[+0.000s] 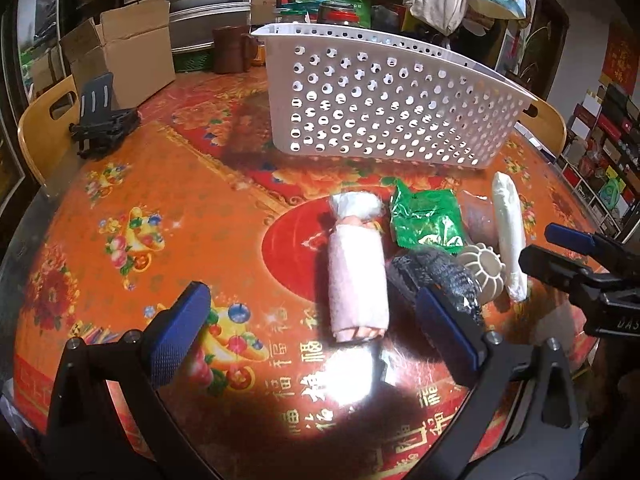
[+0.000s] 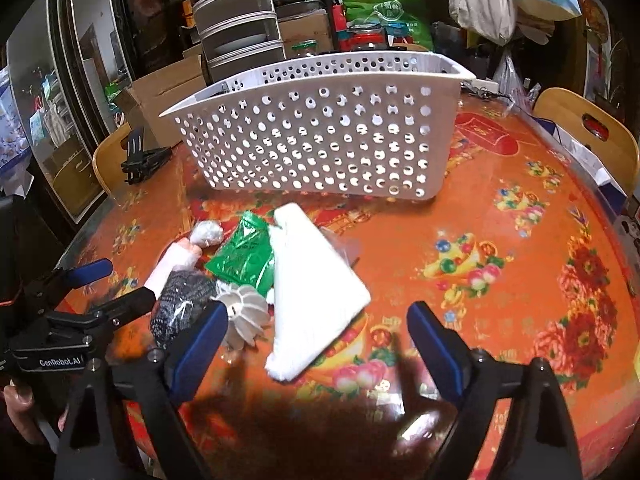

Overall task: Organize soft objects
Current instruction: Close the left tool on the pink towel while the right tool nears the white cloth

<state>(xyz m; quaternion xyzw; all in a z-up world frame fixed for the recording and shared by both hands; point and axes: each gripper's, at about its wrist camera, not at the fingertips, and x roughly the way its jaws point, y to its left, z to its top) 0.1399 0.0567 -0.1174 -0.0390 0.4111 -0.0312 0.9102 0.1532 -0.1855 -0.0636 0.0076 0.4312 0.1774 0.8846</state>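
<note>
The left gripper (image 1: 316, 338), a black 2-finger frame with blue textured pads (image 1: 176, 336), points steeply downward with its jaws spread wide and nothing pressed between them. The right gripper (image 2: 316, 350), of the same black build with blue pads (image 2: 434, 350), is tilted downward at a similar slant, its jaws also standing wide apart and gripping nothing. Both sit side by side, close together. A bare hand (image 2: 18, 412) holds the left gripper's handle.

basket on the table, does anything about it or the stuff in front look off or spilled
Nothing spilled or damaged. The white basket stands upright on the table. The soft items lie loose in a cluster before it: pink roll, green packet, white bag, dark bundle. None can be seen inside the basket.
</note>
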